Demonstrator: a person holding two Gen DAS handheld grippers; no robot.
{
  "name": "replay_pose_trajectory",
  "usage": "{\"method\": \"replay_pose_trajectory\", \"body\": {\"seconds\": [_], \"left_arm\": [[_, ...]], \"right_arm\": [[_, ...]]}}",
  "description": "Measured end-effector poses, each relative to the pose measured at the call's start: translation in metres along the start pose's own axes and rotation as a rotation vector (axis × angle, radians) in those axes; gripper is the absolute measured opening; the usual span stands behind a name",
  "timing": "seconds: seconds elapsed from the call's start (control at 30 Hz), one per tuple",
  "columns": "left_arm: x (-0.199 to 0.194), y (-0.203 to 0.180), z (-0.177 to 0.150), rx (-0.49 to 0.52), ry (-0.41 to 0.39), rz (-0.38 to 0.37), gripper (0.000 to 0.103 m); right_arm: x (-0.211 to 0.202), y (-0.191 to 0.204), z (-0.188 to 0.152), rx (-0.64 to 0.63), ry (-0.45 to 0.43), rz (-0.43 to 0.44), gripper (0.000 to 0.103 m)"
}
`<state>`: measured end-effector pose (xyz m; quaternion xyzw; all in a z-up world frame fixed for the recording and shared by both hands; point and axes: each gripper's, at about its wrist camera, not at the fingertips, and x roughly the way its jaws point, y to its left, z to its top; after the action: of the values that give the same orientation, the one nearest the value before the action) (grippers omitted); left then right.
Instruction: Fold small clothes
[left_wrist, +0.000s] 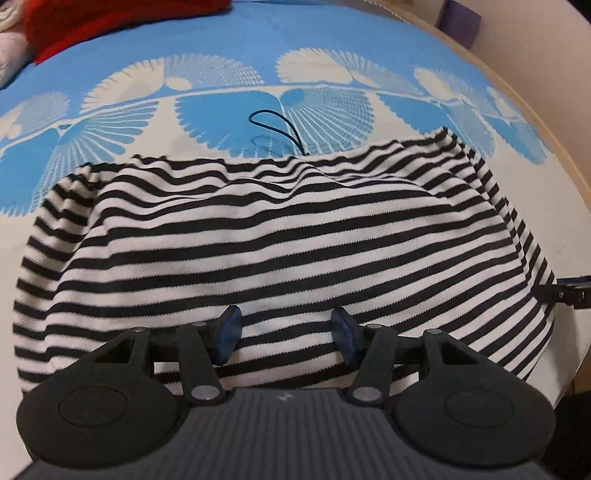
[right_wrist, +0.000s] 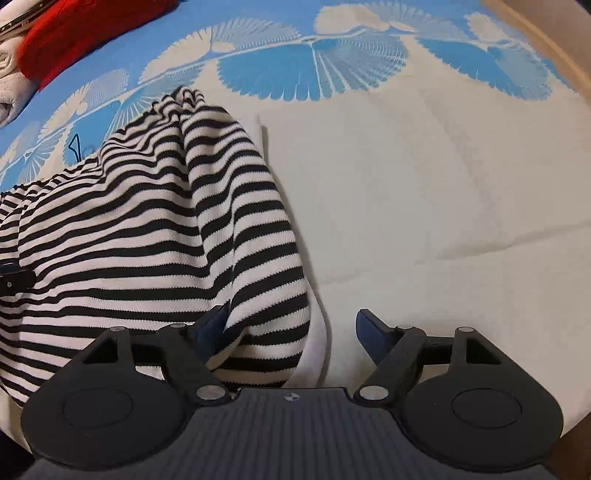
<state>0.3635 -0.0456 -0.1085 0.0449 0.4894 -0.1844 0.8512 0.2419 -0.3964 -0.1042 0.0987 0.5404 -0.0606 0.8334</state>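
The striped garment (left_wrist: 280, 240) is lying in front of you on the bedspread (left_wrist: 258, 44), its black and white bands running crosswise and its far edge rumpled where a thin black cord loop (left_wrist: 275, 127) is poking out from behind it. You are holding your left gripper (left_wrist: 286, 334) over the near part of the cloth with the jaws standing apart, the fabric lying between the blue pads (left_wrist: 231, 332) but not pinched by them. Your right gripper (right_wrist: 291, 334) is sitting at the garment's right edge, jaws spread wide; the left pad (right_wrist: 212, 328) is lying against a hanging fold of the stripes, while the other is standing clear over bare cream bedspread, so nothing is being gripped. Beyond the garment the blue and white fan pattern is spreading across the bed. Far off at the upper left a red cloth (right_wrist: 85, 33) is lying beside a rolled white towel (right_wrist: 9, 88)
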Motion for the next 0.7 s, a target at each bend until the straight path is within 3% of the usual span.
{"method": "replay_pose_trajectory", "body": {"seconds": [0.37, 0.53, 0.7], "left_arm": [[-0.041, 0.027, -0.014, -0.062, -0.038, 0.030, 0.059], [-0.061, 0.042, -0.022, -0.075, -0.046, 0.047, 0.059], [-0.081, 0.065, -0.034, -0.093, -0.049, 0.047, 0.059]], "right_arm": [[-0.032, 0.015, -0.006, 0.011, -0.081, -0.009, 0.073], [-0.006, 0.013, -0.017, -0.001, 0.033, -0.075, 0.078], [-0.012, 0.013, -0.020, 0.012, 0.013, -0.084, 0.077]]}}
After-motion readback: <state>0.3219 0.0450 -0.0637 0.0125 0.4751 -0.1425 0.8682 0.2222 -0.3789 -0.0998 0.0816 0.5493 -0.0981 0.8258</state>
